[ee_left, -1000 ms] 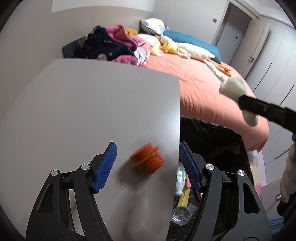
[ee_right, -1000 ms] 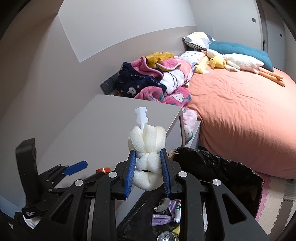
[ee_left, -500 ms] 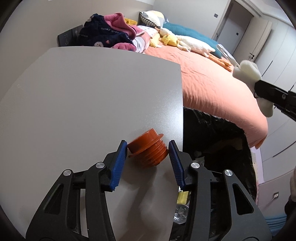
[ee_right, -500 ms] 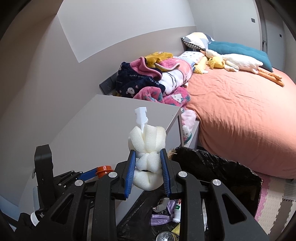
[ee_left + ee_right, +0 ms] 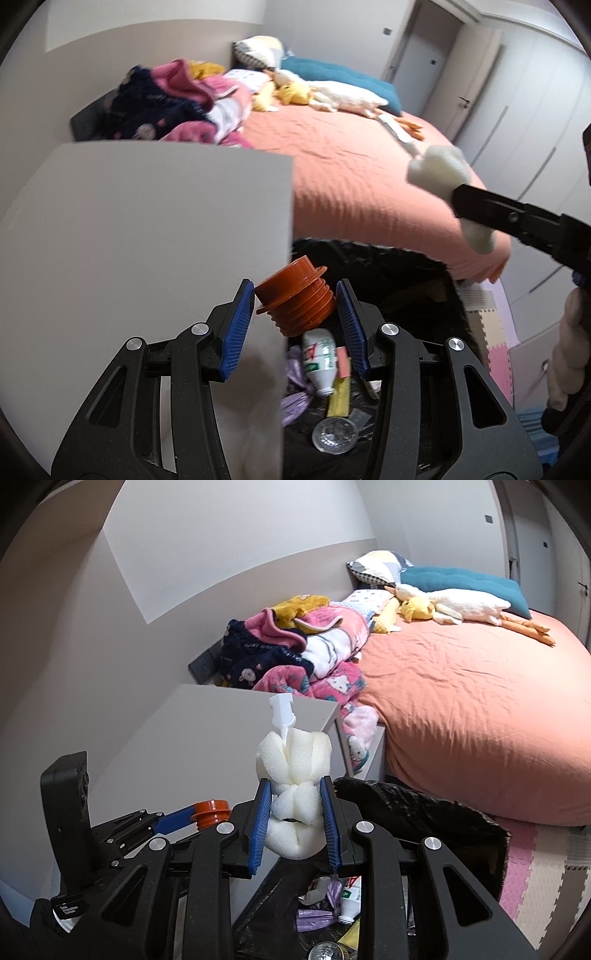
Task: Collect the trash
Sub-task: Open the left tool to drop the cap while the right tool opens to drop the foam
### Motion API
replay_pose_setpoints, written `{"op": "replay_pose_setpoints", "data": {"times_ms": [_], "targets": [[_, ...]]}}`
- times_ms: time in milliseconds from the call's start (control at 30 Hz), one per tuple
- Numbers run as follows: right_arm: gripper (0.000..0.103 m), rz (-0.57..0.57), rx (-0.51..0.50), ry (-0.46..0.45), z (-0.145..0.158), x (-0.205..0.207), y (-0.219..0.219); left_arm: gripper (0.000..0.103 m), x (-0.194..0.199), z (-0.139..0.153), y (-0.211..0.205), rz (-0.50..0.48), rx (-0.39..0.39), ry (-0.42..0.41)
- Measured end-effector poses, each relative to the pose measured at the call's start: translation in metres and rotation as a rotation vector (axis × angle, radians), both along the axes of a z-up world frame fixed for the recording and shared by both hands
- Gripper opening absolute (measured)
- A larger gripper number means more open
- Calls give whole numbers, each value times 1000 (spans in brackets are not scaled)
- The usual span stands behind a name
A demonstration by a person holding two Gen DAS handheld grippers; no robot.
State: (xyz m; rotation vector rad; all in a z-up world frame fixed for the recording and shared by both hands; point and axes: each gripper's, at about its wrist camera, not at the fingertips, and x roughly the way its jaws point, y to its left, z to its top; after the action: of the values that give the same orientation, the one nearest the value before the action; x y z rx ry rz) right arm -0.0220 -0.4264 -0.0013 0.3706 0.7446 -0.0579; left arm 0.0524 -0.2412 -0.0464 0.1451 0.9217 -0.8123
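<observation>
Bedroom, grey bench (image 5: 147, 229) beside bed: left claw (image 5: 295, 306) grips orange threaded cap (image 5: 295, 302), right claw (image 5: 295, 812) pinches white foam wad (image 5: 293, 775), both over black trash bag (image 5: 424, 819), apparently for dropping.

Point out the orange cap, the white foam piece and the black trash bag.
orange cap (image 5: 295, 301): left wrist view, threaded side.
white foam piece (image 5: 295, 814): right wrist view, pinched middle.
black trash bag (image 5: 424, 814): right wrist view, upper rim.
</observation>
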Motion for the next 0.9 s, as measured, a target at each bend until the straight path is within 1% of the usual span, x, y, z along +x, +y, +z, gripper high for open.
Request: {"op": "replay_pose_setpoints", "data": {"times_ms": [367, 600, 733, 867, 900], "targets": [[29, -101, -6, -10, 6, -34, -38, 45, -25, 15, -47, -147, -18, -21], [29, -157, -11, -4, 6, -58, -55, 46, -41, 24, -68, -219, -26, -35], [29, -188, -11, 0, 5, -70, -63, 46, -50, 26, -79, -265, -27, -41], [30, -205, -6, -2, 5, -78, -68, 46, -55, 25, -84, -290, -24, -32], [36, -208, -3, -2, 6, -79, -69, 63, -55, 26, -84, -290, -24, -31]]}}
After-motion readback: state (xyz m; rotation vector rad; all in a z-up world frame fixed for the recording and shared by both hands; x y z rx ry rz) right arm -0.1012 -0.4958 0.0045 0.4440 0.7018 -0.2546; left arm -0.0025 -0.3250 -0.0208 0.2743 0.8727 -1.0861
